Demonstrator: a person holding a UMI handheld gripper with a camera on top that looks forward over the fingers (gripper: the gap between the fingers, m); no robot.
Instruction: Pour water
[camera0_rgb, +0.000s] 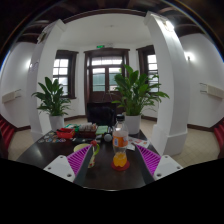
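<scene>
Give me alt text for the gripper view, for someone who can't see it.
An open hand-held gripper points across a dark table at a bottle of orange liquid standing just ahead, between its fingers. Two potted plants and a doorway lie beyond.

A large hall or lobby, not a home. White columns (48, 75) rise at frame left and right. Tall potted plants (133, 95) flank dark wooden doors (104, 75) at centre.

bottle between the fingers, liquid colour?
Orange, in the bottle standing just ahead of the open tool; gripper view.
</scene>
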